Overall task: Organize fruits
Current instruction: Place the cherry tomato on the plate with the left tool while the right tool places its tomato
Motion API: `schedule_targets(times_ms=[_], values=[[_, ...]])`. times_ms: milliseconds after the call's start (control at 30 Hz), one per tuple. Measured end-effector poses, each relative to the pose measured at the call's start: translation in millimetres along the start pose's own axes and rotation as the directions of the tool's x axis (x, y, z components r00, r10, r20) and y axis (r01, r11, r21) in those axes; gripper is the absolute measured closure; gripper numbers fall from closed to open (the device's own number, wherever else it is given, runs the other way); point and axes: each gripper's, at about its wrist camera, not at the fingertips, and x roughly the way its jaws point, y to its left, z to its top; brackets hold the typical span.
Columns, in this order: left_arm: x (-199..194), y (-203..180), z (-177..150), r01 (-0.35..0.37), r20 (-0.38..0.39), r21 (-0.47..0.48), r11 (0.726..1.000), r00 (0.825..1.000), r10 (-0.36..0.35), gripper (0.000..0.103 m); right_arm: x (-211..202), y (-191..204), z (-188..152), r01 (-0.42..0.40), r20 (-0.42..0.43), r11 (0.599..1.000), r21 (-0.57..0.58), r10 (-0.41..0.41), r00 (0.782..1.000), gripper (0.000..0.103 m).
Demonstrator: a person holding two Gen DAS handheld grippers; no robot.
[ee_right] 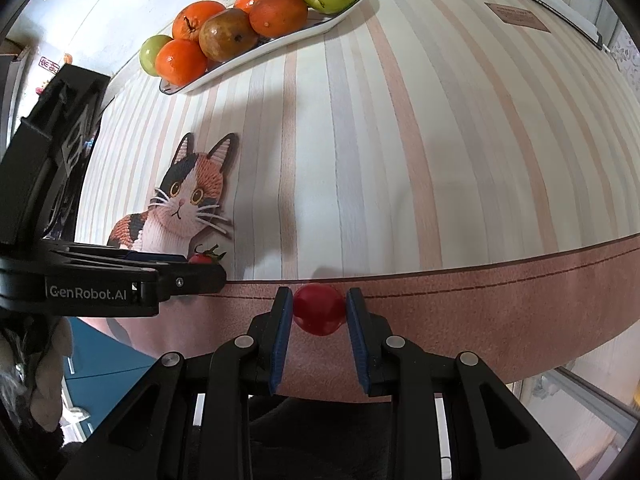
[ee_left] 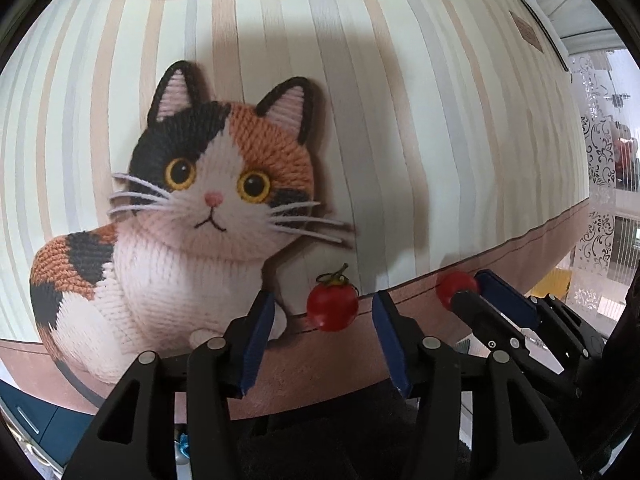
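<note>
- right gripper (ee_right: 316,312): jaws pinch a stemless cherry tomato (ee_right: 319,309) at the near edge of the desk (ee_right: 400,160).
- left gripper (ee_left: 323,316): jaws spread around, not touching, the stemmed tomato (ee_left: 332,306).
- step: picking up tomatoes; next, likely carry them to the fruit plate (ee_right: 312,28) far across.

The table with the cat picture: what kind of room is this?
Probably a home dining area. A striped tablecloth with a cat design covers the table, a plate of oranges and green fruit sits on it, and a patterned lace curtain hangs nearby.
</note>
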Motion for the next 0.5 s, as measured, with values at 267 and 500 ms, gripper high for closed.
schedule_targets(times_ms=[267,500], values=[[-7,-23,-8,-0.055,0.038,0.049,0.997,0.998,0.053,0.079,0,3,-1,0.027,-0.001,1.000,-0.009,-0.027,1.000,0.073],[-37,-30,-3,-0.056,0.098,0.059,0.997,0.994,0.050,0.079,-6,5,7,0.011,0.018,1.000,0.009,-0.011,1.000,0.073]])
